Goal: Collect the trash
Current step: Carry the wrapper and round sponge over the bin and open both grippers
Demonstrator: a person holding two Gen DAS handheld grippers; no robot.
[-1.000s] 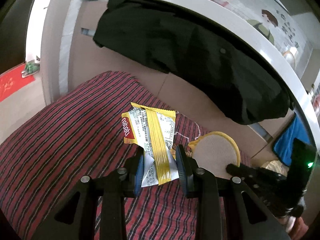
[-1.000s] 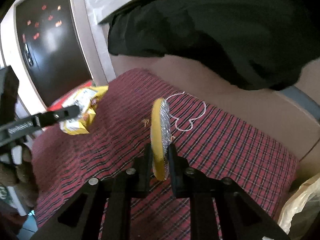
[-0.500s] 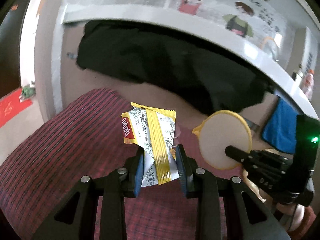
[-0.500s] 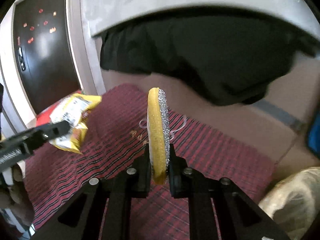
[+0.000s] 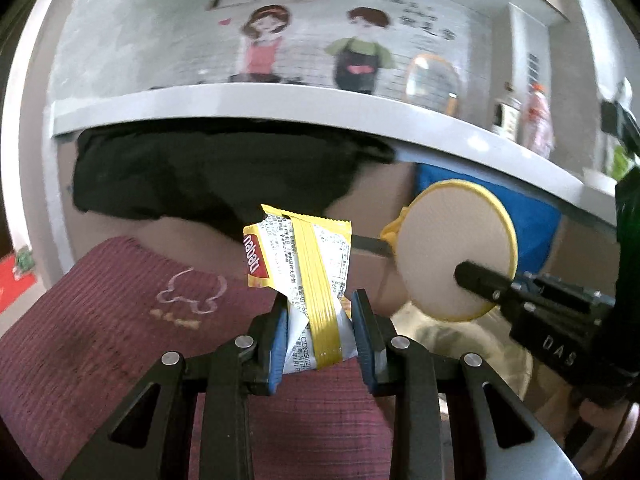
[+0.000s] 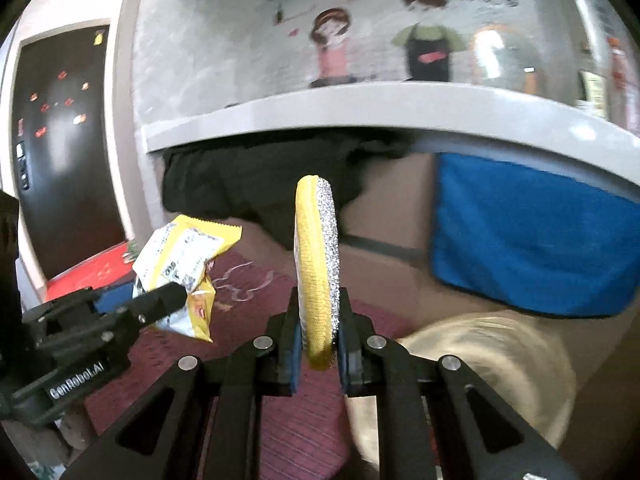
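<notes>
Left gripper (image 5: 320, 332) clamps yellow snack wrapper (image 5: 306, 276), frame centre, long axis upright, held above the red cloth (image 5: 100, 320). Right gripper (image 6: 318, 344), jaws just closed a bit, pinches round yellow scrub pad (image 6: 316, 264) edge-on, upright. Open room ahead up to the grey counter edge (image 5: 248, 100) across upper frame. Pale bag (image 6: 480, 356) lower right, contents can't tell.

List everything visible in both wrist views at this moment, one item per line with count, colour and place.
snack wrapper: one, yellow and white, clamped in the left gripper
round pad: one, yellow with a silver face, held upright in the right gripper
cushion: one, dark red striped, below both grippers
black cloth: one, hanging under the white ledge
blue cloth: one, hanging right of the black cloth
plastic bag: one, pale yellowish, lower right, blurred
left gripper: black, shut on the wrapper
right gripper: black, shut on the pad
</notes>
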